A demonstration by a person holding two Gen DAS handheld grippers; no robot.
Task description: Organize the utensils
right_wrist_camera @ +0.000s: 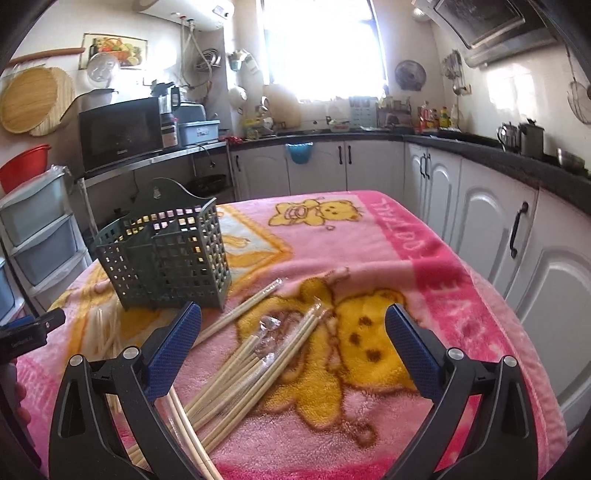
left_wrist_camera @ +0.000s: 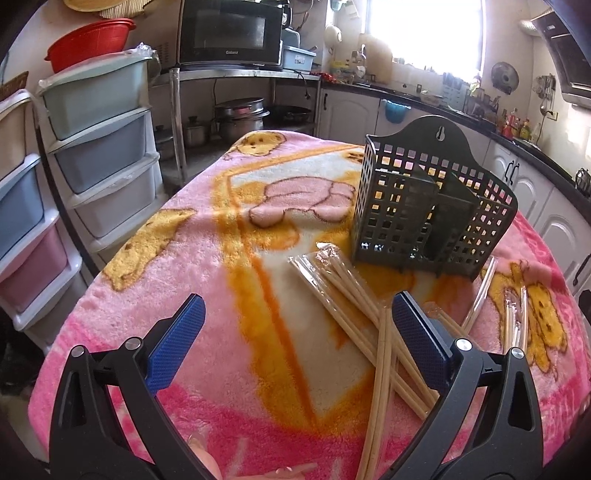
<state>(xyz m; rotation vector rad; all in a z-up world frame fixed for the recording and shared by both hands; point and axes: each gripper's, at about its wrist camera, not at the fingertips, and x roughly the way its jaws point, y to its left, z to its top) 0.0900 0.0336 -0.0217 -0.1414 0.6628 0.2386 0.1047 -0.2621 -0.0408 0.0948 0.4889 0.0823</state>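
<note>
Pink bear blanket point(left_wrist_camera: 207, 280), microwave point(left_wrist_camera: 229, 33), pastel drawers point(left_wrist_camera: 99, 147).

We get strong daylight from the window point(left_wrist_camera: 424, 33), blown out to pure white in both views, haze washing over the wall around it. The blanket point(left_wrist_camera: 258, 258) is evenly lit, shadows soft. Heavy fisheye bending curves the cabinets point(right_wrist_camera: 498, 229) and leaves black corners. Slight softness overall, far counter clutter blurry.

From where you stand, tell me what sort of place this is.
A home kitchen, most likely: a microwave on a steel shelf, white cabinets under a dark countertop, and a range hood above. The worktable wears a pink teddy-bear blanket.
</note>
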